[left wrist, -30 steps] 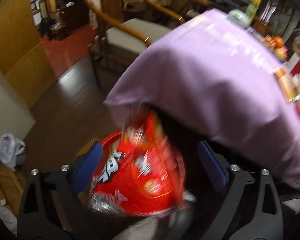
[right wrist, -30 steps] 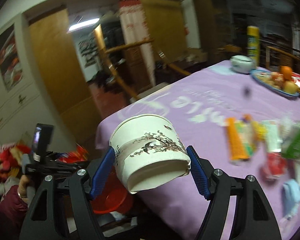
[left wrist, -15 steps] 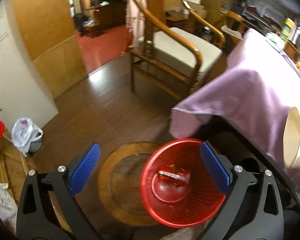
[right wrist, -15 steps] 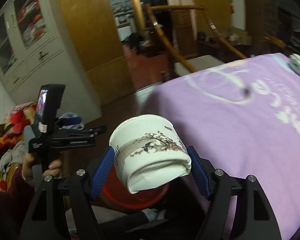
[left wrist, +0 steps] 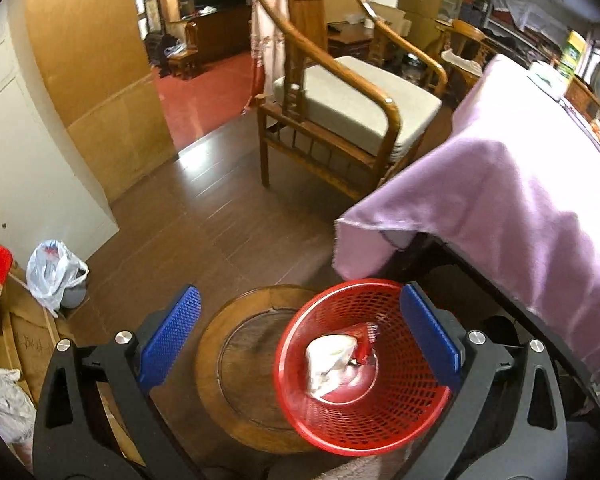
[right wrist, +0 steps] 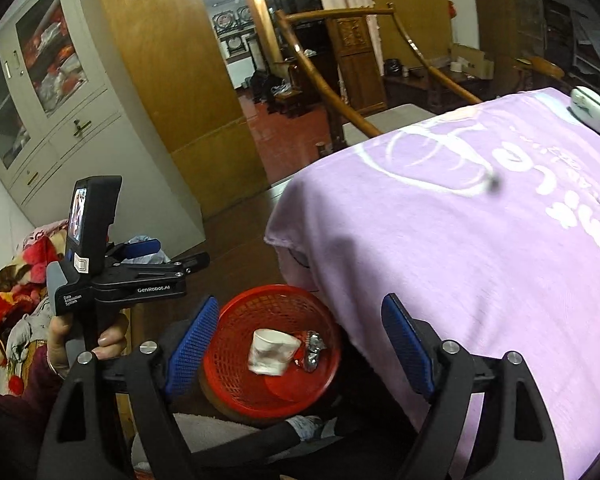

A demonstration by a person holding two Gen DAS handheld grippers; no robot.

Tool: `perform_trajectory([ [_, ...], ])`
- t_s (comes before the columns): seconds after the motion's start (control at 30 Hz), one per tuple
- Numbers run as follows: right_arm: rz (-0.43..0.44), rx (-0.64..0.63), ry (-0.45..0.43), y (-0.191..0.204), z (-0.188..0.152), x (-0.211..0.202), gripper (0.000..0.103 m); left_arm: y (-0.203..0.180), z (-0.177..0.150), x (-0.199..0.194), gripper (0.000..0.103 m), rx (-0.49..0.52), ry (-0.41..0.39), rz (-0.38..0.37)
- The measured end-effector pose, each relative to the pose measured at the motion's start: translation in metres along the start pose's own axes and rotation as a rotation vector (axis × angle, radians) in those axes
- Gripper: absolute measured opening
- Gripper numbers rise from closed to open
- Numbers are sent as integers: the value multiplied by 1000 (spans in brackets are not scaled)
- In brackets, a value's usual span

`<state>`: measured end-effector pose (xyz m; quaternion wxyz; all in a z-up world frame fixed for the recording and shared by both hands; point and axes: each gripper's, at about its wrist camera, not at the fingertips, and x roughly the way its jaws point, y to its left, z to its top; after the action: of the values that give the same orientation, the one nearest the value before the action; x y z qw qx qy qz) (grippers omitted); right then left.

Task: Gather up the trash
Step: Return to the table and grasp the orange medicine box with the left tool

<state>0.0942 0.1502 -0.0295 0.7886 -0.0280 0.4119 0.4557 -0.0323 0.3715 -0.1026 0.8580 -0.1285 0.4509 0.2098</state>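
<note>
On my left, the left gripper (left wrist: pixel 300 336) stood wide and empty above the red basket (right wrist: pixel 236 360), where the paper cup (right wrist: pixel 272 352) lay beside a wrapper (right wrist: pixel 312 350). My right gripper (right wrist: pixel 300 344) was opening, nothing between its jaws, beside the purple-clothed table (right wrist: pixel 480 248).

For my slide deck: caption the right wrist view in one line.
Right hand-held gripper, jaws opening and empty, above the red basket holding the paper cup beside a crumpled wrapper.

My right gripper (right wrist: pixel 298 344) points down with its jaws opening and nothing between them, and my left gripper (left wrist: pixel 300 334) is wide apart and empty too.
</note>
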Motion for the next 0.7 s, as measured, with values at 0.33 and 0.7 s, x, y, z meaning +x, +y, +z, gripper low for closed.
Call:
perform_trajectory([
  [0.33, -58, 99, -134, -51, -24, -62, 84, -80, 4, -27, 96, 131, -24, -56],
  [0.7, -229, 294, -329, -144, -80, -158, 89, -211, 6, -53, 96, 328, -49, -190],
])
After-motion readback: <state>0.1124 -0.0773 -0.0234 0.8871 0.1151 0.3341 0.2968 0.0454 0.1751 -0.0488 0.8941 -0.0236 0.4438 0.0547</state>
